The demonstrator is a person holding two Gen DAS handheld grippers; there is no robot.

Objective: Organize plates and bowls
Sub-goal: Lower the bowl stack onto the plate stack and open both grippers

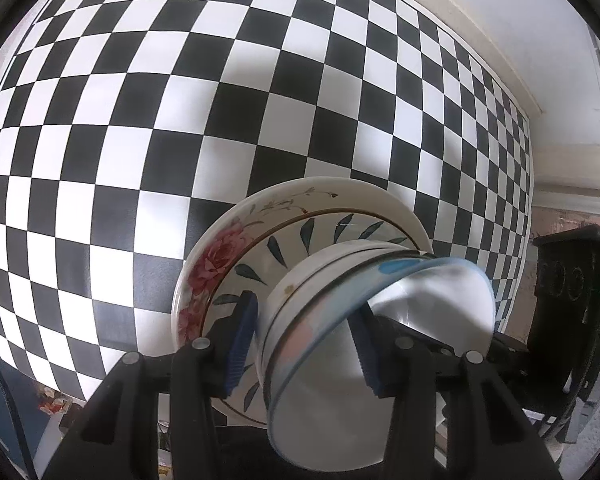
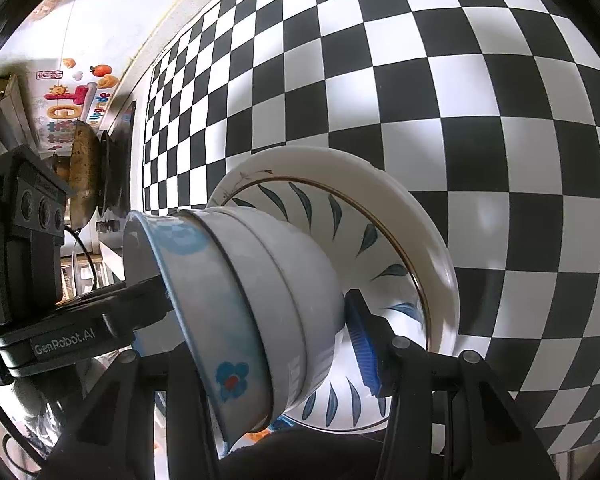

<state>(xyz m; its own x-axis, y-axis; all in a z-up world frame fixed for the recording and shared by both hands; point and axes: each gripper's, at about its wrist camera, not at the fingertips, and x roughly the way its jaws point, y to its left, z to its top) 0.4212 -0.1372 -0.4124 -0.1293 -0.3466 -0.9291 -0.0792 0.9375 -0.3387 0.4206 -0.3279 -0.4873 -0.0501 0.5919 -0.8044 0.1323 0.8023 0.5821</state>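
A stack of nested bowls point(image 1: 328, 320) stands on a leaf-pattern plate point(image 1: 296, 240), which lies on a rose-pattern plate point(image 1: 216, 260), all on the checkered table point(image 1: 180, 120). My left gripper point(image 1: 304, 344) straddles the rim of the bowl stack, one blue pad point(image 1: 242, 344) outside and the other pad point(image 1: 366, 352) inside the top bowl. In the right wrist view my right gripper point(image 2: 268, 340) straddles the same bowl stack point(image 2: 256, 300) from the opposite side, its right pad point(image 2: 362, 340) against the outside; its other finger is hidden. The leaf plate point(image 2: 340, 208) and the white plate point(image 2: 412, 208) lie beneath.
The other gripper body point(image 2: 32, 260), black, shows at the left of the right wrist view. A brown pan point(image 2: 84, 168) and a colourful sticker wall point(image 2: 68, 100) lie past the table's edge. A dark device point(image 1: 572, 280) stands at the right of the left wrist view.
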